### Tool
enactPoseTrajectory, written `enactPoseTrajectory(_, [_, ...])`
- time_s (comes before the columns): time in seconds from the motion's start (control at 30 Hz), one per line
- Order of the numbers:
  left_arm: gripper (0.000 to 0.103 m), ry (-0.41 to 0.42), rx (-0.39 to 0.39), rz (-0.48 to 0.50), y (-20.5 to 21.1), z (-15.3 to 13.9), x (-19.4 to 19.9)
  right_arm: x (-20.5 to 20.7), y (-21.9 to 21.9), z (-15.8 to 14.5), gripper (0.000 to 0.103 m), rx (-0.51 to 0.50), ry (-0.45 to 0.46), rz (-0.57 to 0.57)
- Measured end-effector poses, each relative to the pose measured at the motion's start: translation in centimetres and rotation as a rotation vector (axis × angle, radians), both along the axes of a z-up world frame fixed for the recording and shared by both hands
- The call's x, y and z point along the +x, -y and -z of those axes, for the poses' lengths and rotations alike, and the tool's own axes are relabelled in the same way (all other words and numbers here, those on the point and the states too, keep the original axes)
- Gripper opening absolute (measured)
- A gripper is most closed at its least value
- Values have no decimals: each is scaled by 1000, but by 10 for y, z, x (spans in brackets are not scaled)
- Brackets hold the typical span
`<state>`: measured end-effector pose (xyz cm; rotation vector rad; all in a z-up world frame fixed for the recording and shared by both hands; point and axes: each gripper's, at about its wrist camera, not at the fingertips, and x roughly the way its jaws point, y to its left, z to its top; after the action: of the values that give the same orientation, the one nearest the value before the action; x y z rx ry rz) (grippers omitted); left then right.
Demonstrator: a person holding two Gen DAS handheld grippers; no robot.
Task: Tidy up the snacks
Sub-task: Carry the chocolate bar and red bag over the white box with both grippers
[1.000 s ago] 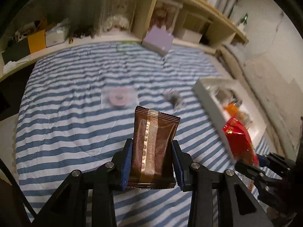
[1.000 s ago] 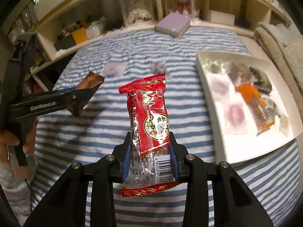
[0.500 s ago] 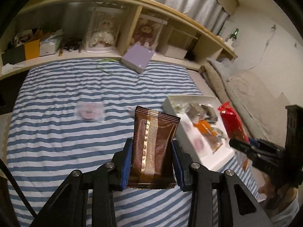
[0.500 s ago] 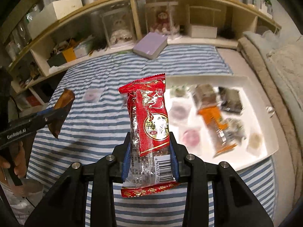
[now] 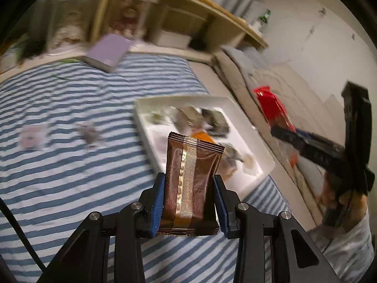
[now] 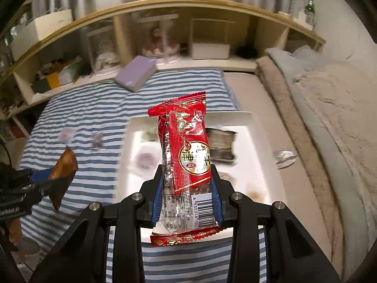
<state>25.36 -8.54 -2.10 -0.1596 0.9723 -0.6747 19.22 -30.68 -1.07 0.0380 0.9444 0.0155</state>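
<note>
While my left view blurred, my left tool (image 5: 190,202) pinched a brown packet (image 5: 192,184) upright above the white tray (image 5: 256,139) on the striped bed (image 5: 70,165). From my right view, my right tool (image 6: 187,200) clamped a red packet (image 6: 186,162) over that tray.

Warm, dim indoor light fills both views, with no sharp shadows. Only what each claw clamps stays crisp: the brown packet (image 5: 192,184) and the red packet (image 6: 186,165), whose foil catches small glints. Everything beyond the claws smears with motion blur (worst in the left wrist view), so the striped bedspread (image 5: 70,141) and shelf (image 6: 165,9) run soft. The fisheye bends the shelf into an arc and blackens the corners.
</note>
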Motion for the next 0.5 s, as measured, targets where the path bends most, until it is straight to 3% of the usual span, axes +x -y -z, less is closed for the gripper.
enactPoseTrajectory(0.2, [38,-24,21,158,52,20,31,14,46,11,35,-20,-24,55])
enactPoseTrajectory(0.5, [38,-17,162,428,113,55,52,47,103,44,35,-26,-77,98])
